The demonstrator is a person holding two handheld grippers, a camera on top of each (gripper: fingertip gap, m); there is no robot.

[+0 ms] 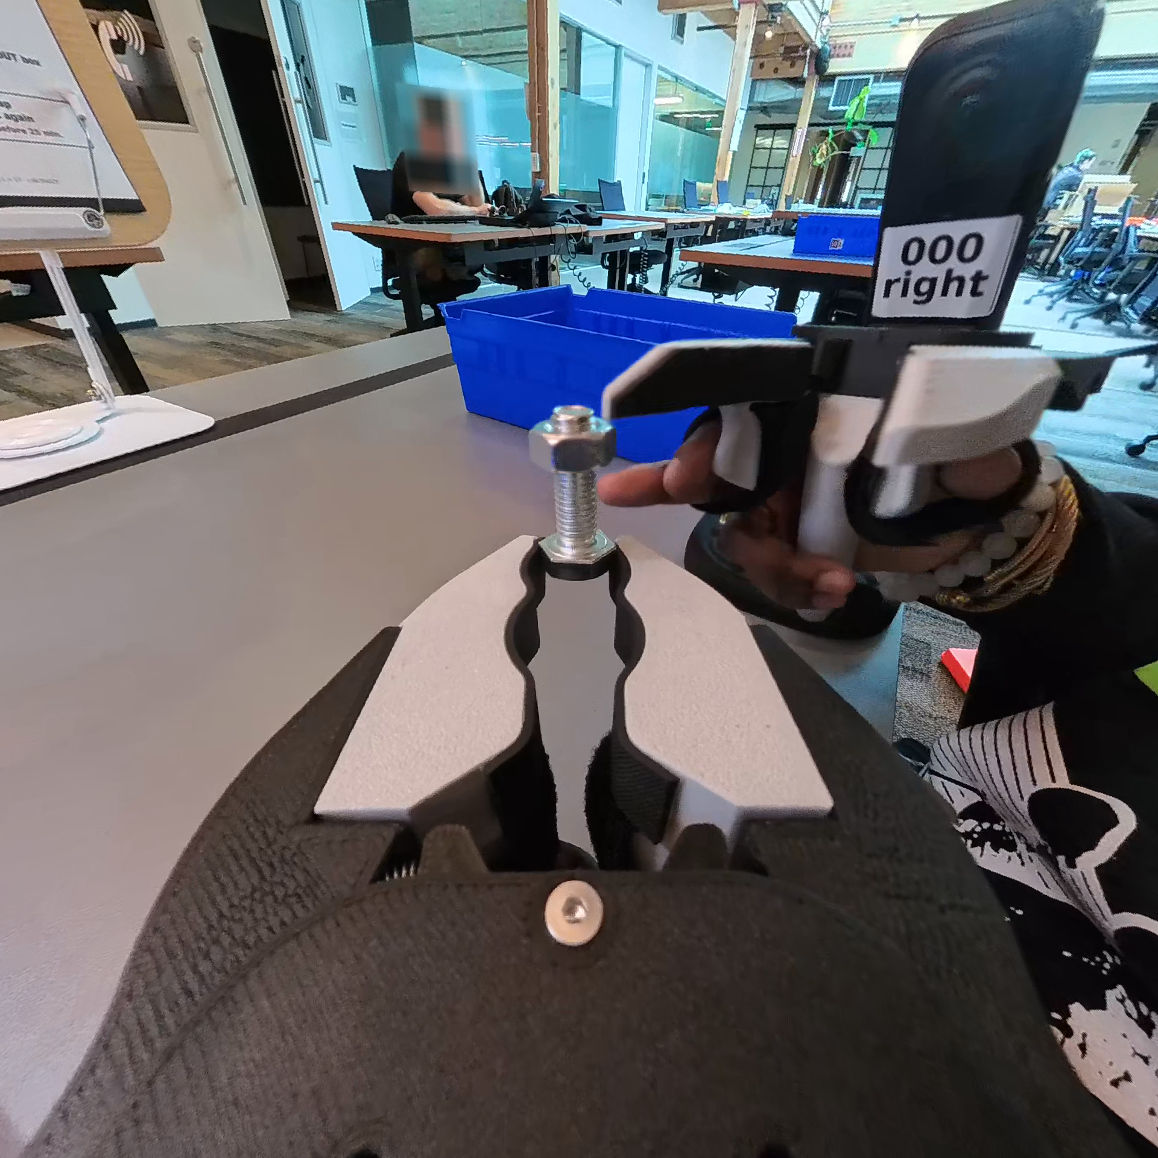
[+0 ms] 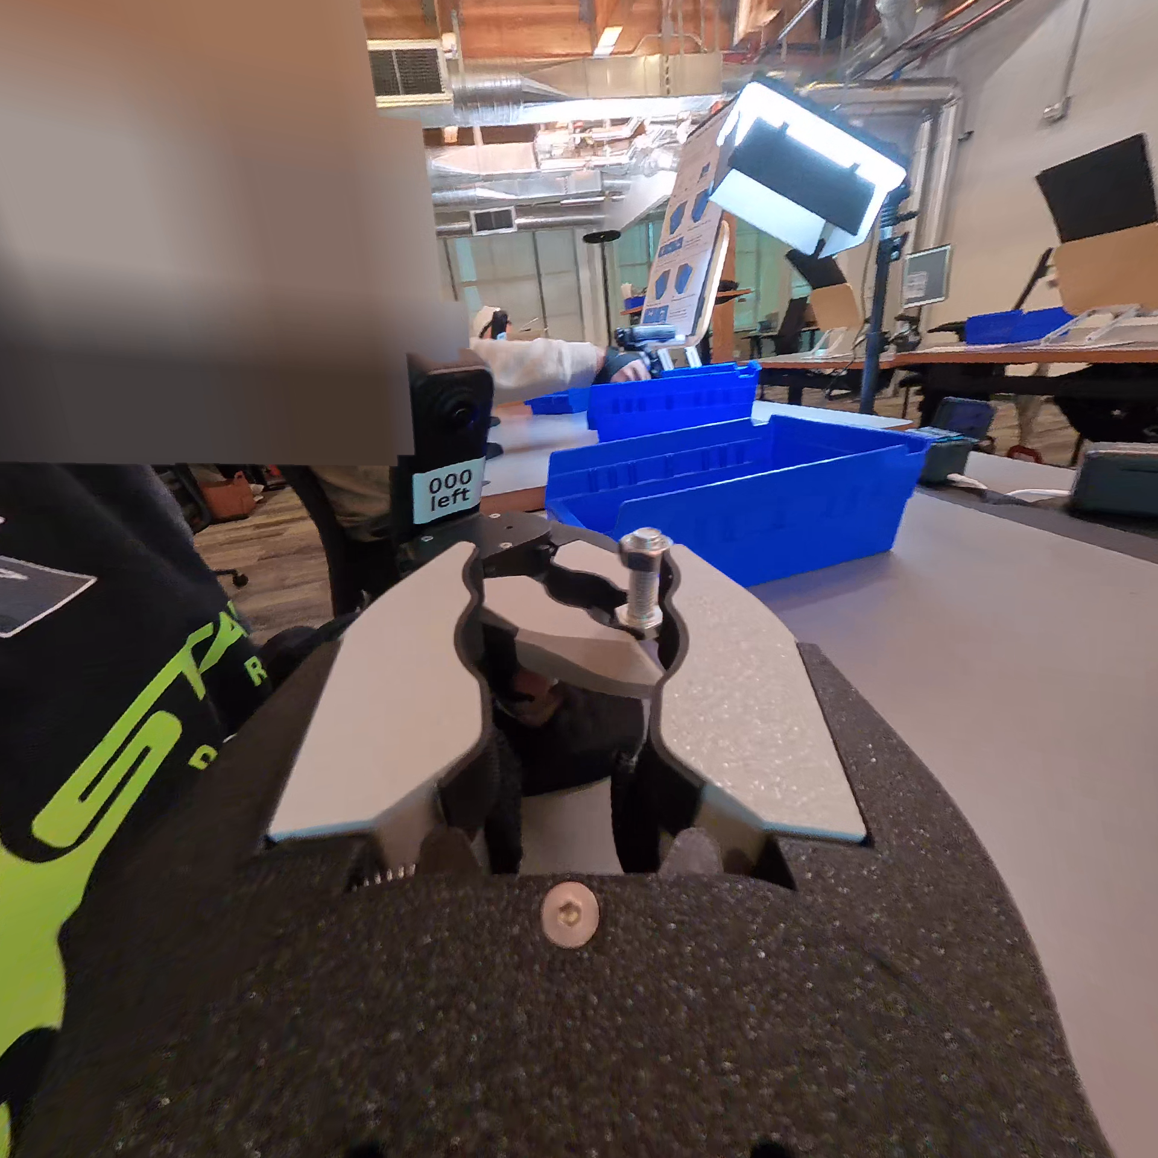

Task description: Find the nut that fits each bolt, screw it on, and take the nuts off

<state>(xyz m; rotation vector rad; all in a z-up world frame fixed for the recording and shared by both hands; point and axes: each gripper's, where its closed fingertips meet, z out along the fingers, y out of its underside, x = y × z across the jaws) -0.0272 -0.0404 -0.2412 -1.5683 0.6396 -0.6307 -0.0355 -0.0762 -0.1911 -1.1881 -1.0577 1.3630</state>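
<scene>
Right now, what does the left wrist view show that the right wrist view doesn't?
Only the left view: the hand gripping the right gripper, a white stand, a person seated at a far desk.
Only the right view: a bright lamp, a poster board.
Both: the bolt upright in the left gripper, its nut near the top, the blue bin.

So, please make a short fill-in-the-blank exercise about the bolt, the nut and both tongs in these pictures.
1. The left tongs are shut on the ___ of the bolt, which stands upright.
2. The nut sits near the ___ end of the bolt.
3. The right tongs are ___ and hold nothing.
4. Behind the bolt, a ___ bin rests on the grey table.

Missing words: head; top; open; blue
</scene>
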